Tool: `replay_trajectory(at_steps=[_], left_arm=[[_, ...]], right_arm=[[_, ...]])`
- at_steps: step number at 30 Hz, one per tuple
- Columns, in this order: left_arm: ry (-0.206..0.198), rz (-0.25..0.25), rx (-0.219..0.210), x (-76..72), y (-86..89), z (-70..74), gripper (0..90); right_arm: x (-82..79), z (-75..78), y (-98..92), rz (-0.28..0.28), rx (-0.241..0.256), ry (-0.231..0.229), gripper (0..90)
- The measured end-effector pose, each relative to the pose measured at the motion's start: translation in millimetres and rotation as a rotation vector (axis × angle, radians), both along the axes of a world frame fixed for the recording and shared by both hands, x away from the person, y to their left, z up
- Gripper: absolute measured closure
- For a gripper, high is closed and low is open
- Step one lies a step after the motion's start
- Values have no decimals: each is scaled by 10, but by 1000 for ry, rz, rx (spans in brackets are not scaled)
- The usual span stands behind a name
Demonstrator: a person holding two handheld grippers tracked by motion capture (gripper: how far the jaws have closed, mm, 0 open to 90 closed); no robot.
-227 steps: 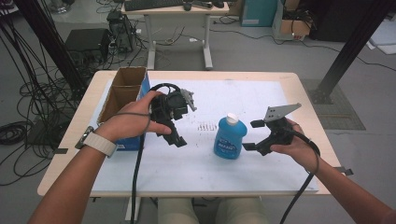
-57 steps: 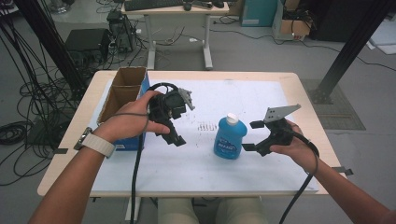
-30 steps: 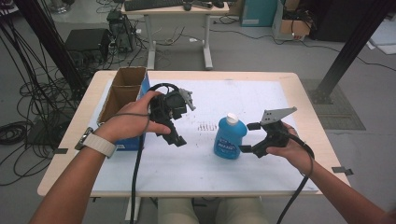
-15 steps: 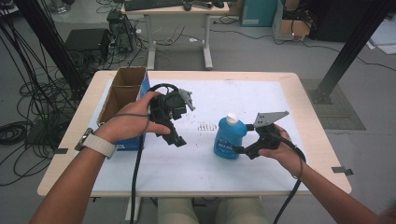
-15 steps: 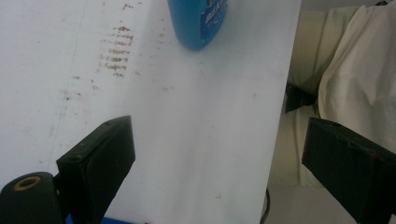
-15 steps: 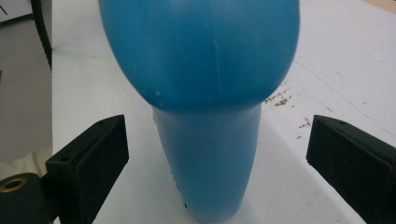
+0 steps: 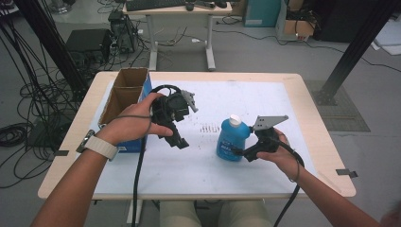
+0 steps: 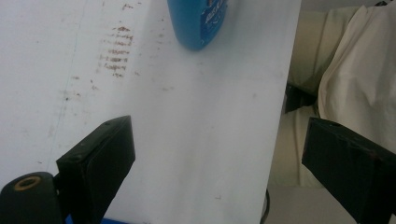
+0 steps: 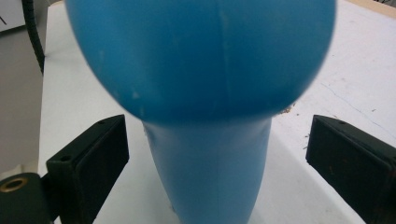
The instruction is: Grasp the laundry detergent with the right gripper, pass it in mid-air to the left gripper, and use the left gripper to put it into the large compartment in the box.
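Blue bottle (image 7: 231,139) is being straddled, untouched, by the wide-open right gripper (image 9: 217,163); the left gripper (image 8: 224,172) is being held open above the table (image 7: 293,101).

Grey floor (image 7: 265,52), cables (image 7: 28,90) left, 2nd desk (image 7: 177,9) behind w/ keyboard (image 7: 153,4).

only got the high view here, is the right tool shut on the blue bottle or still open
Observer: Open. In the right gripper view both jaws stand wide of the blue bottle, a gap on each side.
Operator: is the bottle between them though
Observer: Yes, its narrow part sits between the jaws of the right tool, roughly centred.
Operator: and the left tool
Observer: The left tool is open too, nothing between its jaws; the left gripper view shows it over the white mat, with the bottle farther off.
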State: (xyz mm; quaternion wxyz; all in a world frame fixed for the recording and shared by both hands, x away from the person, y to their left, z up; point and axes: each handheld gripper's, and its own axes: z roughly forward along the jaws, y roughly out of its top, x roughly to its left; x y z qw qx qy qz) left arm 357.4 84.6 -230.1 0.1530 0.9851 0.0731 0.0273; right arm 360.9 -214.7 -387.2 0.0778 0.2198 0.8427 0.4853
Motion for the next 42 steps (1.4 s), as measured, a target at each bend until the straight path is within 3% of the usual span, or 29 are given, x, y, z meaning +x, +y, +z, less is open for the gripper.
replay_trajectory(at_steps=[8, 10, 13, 22, 35, 42], left_arm=[[1, 4, -1, 1, 6, -4, 99], [-1, 1, -2, 2, 7, -4, 99], [2, 5, -2, 2, 7, -5, 99], [4, 3, 1, 8, 0, -9, 99], [5, 4, -2, 12, -2, -16, 99], [7, 7, 0, 14, -3, -15, 99]], right_arm=[[25, -49, 7, 25, 4, -19, 78], [3, -52, 13, 11, 7, 1, 88], [20, -67, 22, 22, 17, -28, 106], [12, -106, 65, 0, 57, -9, 140], [33, -150, 80, 32, 75, -33, 240], [19, -191, 98, 44, 95, -41, 338]])
